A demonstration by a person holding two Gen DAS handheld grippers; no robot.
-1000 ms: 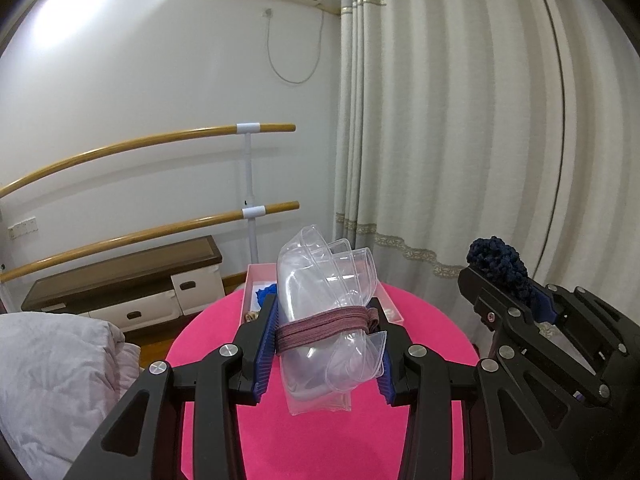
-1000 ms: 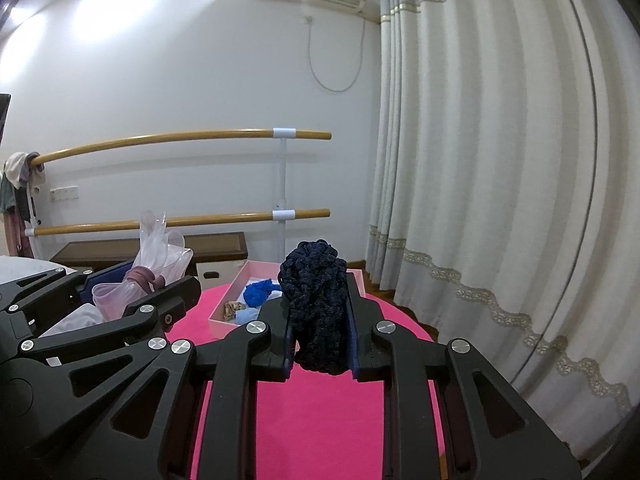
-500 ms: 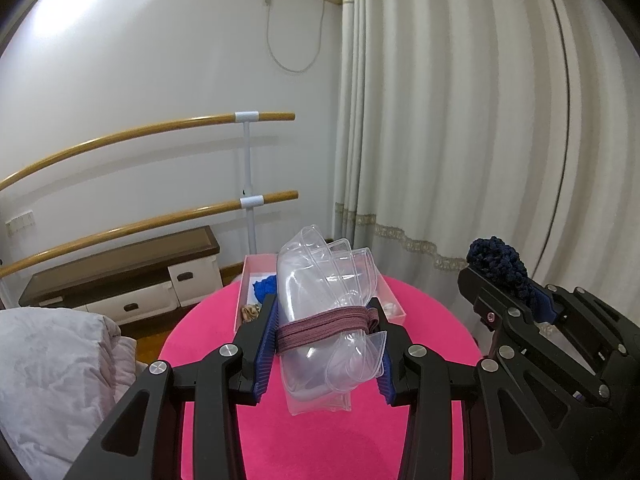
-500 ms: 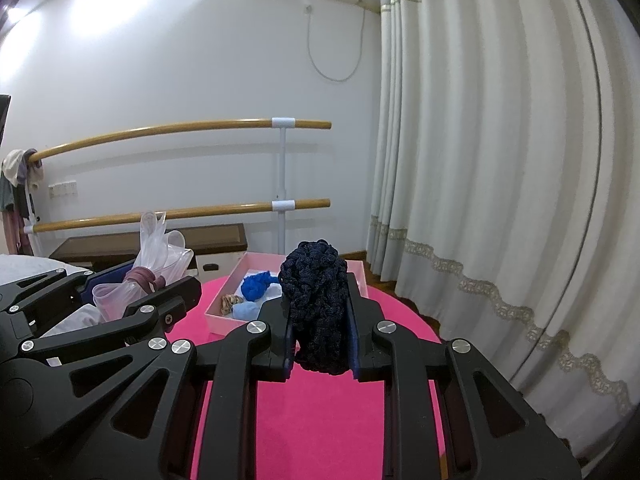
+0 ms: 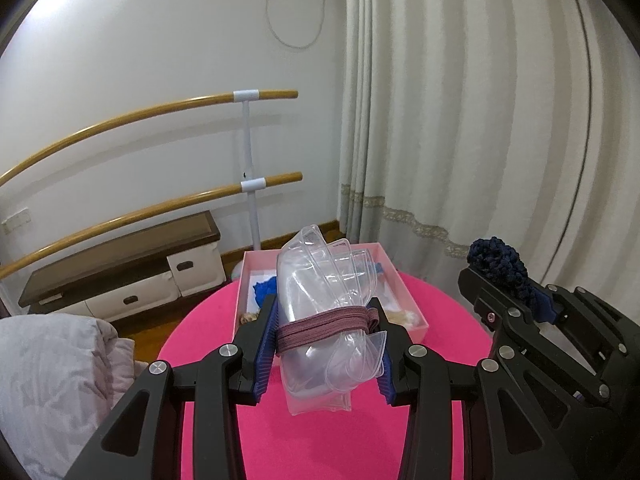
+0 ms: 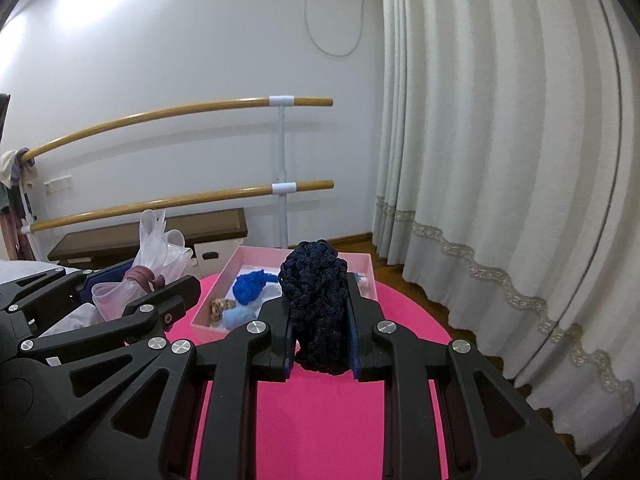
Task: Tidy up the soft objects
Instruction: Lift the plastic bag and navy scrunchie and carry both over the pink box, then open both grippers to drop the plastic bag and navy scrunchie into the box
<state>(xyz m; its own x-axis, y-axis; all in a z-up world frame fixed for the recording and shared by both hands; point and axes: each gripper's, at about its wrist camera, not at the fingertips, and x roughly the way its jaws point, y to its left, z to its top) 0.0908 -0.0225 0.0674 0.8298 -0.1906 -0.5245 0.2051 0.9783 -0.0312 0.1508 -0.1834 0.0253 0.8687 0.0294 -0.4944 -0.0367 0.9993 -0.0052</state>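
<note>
My left gripper (image 5: 325,336) is shut on a bundle of clear plastic gloves (image 5: 320,280) tied with a mauve elastic band (image 5: 324,326), held above the round pink table (image 5: 320,432). My right gripper (image 6: 319,334) is shut on a dark navy knitted scrunchie (image 6: 316,300), also above the table. The right gripper and scrunchie (image 5: 500,270) show at the right of the left wrist view. Ahead lies an open pink box (image 6: 362,264) holding a blue cloth ball (image 6: 250,286), a light blue item and a tan scrunchie (image 6: 220,306).
A grey quilt (image 5: 48,368) lies at the left of the table. Behind are a low brown-topped bench (image 5: 120,252), two wooden ballet bars (image 5: 160,208) on a white post, and a long cream curtain (image 5: 480,120) at the right.
Both views have tilted downward and drawn closer to the pink box, which now shows more of its inside. Both grippers keep hold of their objects.
</note>
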